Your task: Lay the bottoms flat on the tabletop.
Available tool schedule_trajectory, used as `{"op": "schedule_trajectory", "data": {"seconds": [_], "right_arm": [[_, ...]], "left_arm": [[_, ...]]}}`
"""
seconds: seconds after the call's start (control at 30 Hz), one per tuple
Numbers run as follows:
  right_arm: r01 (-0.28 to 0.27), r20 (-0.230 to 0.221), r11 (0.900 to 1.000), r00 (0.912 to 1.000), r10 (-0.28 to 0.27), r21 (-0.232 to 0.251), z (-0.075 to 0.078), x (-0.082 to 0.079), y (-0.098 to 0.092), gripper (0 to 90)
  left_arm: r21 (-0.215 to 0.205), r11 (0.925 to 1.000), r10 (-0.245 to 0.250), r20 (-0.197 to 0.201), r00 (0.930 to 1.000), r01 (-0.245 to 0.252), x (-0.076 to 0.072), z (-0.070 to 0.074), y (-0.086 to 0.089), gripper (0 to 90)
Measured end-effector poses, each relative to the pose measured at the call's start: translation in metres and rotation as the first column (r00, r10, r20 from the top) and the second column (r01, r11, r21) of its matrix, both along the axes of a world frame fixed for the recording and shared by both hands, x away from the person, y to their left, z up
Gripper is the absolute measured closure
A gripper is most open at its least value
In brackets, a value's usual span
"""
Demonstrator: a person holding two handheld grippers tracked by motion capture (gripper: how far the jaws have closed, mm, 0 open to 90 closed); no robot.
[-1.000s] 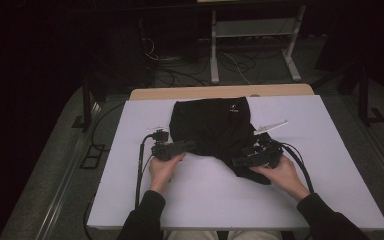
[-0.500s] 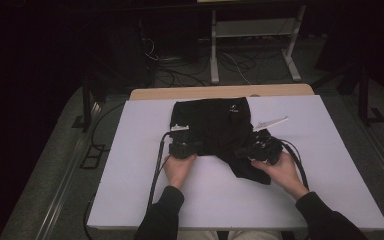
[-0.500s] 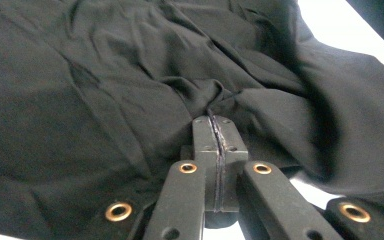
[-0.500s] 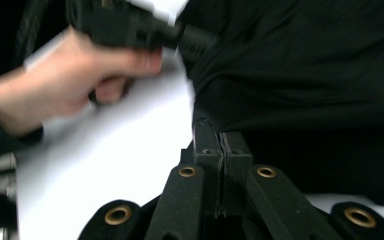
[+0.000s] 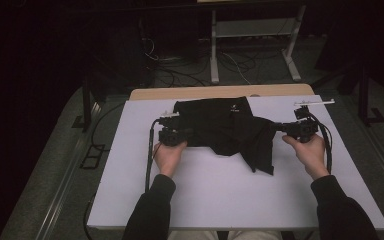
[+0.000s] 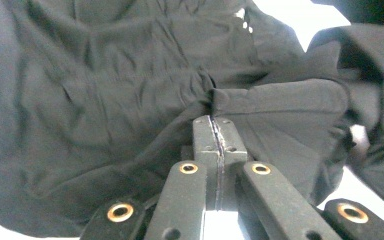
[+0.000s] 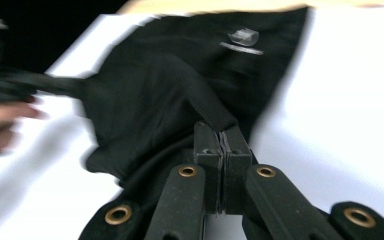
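Progress: early — we have the black garment (image 5: 225, 129) pinched at both sides on the white table (image 5: 220, 200) | left gripper (image 5: 172, 134) clamped on cloth | right gripper (image 5: 300, 129) likewise | left: spreading it flat, then folding.

Dark room; white table (image 5: 220, 200); metal stand (image 5: 252, 35) behind, cables (image 5: 240, 62) on grey floor (image 5: 55, 165).
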State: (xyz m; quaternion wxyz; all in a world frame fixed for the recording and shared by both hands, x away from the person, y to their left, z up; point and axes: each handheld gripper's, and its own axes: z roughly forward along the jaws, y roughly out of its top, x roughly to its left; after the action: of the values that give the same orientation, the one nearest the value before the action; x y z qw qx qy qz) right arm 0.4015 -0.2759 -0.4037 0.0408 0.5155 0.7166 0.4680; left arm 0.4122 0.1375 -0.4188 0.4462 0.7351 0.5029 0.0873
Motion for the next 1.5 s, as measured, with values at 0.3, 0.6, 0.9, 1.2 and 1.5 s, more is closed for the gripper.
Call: {"op": "schedule_trajectory", "data": {"seconds": [0.3,0.6,0.9,1.2,1.5], "right_arm": [[0.05,-0.102,0.999,0.9935,-0.05,-0.008,-0.035,0.011,-0.008,87.7],[0.083,-0.145,0.996,0.9854,-0.089,-0.043,-0.048,0.015,-0.009,87.7],[0.083,-0.169,0.994,0.9812,-0.093,-0.064,-0.058,0.018,-0.012,87.6],[0.082,-0.167,0.994,0.9816,-0.093,-0.067,-0.059,0.019,-0.006,87.6],[0.082,-0.164,0.995,0.9823,-0.09,-0.059,-0.058,0.018,-0.007,87.6]], "left_arm": [[0.001,0.9992,-0.041,0.042,0.9983,0.041,0.039,0.034,-0.034,89.1],[-0.043,0.9967,-0.067,0.048,0.9966,0.069,0.086,0.031,-0.081,89.0],[-0.099,0.9885,-0.112,0.022,0.9935,0.114,0.079,0.006,-0.075,63.4],[-0.1,0.9933,-0.052,0.049,0.9974,0.057,0.023,0.008,-0.024,40.4],[-0.048,0.9981,-0.041,-0.036,0.9985,0.039,0.003,-0.03,-0.018,38.9]]}}
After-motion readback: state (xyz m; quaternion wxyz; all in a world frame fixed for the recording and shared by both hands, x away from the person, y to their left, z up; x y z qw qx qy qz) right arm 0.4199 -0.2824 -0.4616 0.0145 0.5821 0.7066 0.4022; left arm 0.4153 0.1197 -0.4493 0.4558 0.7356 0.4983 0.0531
